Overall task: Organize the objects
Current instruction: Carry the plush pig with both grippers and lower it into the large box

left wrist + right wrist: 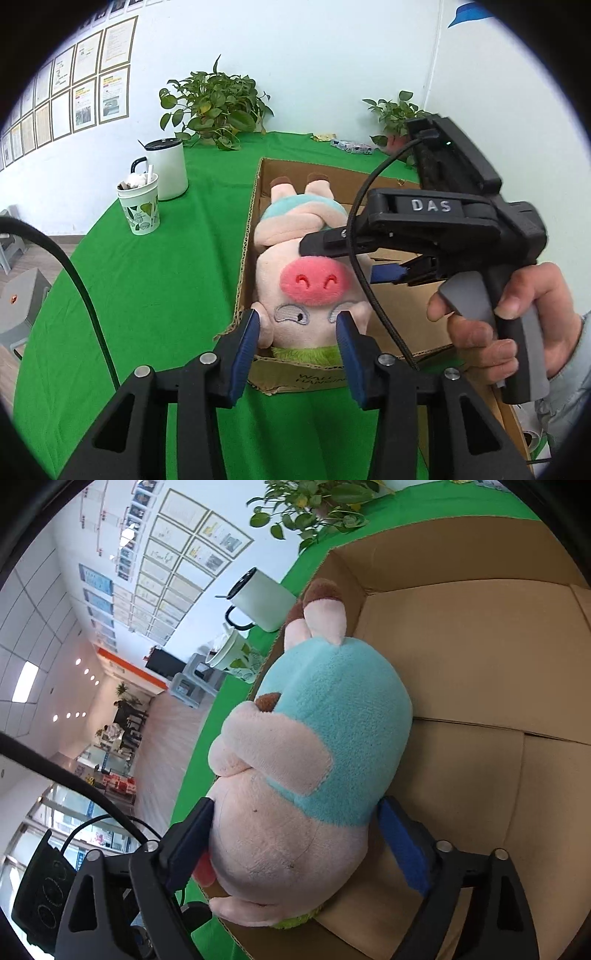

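Left wrist view: plush pig (306, 280) lying inside cardboard box (255, 206) on green tablecloth (147, 280); left gripper (299, 325) parted beside its head, not pressing. Right wrist view: right gripper (291, 834) wide, straddling pig's head (273, 842), pads unpressed.

You are looking at a pale pink plush pig (314, 295) with a bright pink snout, turquoise shirt, brown hooves and lime-green fuzz, lying in a plain tan cardboard box (406, 325) on solid green cloth (147, 295). A white paper cup (140, 210) carries green leaf print.
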`<state>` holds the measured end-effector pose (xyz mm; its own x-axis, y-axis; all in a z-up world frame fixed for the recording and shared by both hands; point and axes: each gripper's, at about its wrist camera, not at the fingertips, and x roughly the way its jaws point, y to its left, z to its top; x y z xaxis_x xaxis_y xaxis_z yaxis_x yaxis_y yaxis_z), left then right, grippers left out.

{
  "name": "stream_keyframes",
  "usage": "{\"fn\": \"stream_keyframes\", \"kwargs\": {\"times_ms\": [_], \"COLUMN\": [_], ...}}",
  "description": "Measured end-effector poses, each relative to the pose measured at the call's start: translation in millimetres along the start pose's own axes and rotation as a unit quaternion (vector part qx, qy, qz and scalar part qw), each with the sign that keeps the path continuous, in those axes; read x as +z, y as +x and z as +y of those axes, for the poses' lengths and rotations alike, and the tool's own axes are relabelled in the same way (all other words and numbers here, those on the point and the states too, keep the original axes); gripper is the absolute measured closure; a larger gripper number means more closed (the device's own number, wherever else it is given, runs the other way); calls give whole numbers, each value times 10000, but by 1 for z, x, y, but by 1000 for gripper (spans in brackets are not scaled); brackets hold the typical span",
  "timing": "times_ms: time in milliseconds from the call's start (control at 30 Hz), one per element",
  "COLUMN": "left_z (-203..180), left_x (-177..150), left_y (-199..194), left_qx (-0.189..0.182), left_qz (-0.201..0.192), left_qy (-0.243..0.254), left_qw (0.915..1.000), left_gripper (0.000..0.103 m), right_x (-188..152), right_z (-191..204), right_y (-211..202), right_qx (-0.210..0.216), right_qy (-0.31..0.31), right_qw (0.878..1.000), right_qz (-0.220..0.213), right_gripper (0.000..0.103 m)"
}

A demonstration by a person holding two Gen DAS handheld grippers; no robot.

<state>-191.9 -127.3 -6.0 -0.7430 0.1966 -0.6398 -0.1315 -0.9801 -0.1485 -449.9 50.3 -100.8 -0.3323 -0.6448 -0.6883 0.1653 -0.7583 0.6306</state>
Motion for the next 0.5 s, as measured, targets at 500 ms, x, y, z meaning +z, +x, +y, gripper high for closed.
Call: {"fn": "stream_keyframes", "kwargs": {"times_ms": [500], "left_z": [18], "left_x": [3], "left_y": [-3], "left_qx": [457], "left_qz": [-40], "left_qy": [-147], "left_qw": [9988], "left_gripper": [57], "right_x": [-23], "right_z": [32], "right_y": [-12], "right_qx": [-990], "right_qy": [-210], "right_qw": [9945], "right_qz": [282], "right_gripper": [4]}}
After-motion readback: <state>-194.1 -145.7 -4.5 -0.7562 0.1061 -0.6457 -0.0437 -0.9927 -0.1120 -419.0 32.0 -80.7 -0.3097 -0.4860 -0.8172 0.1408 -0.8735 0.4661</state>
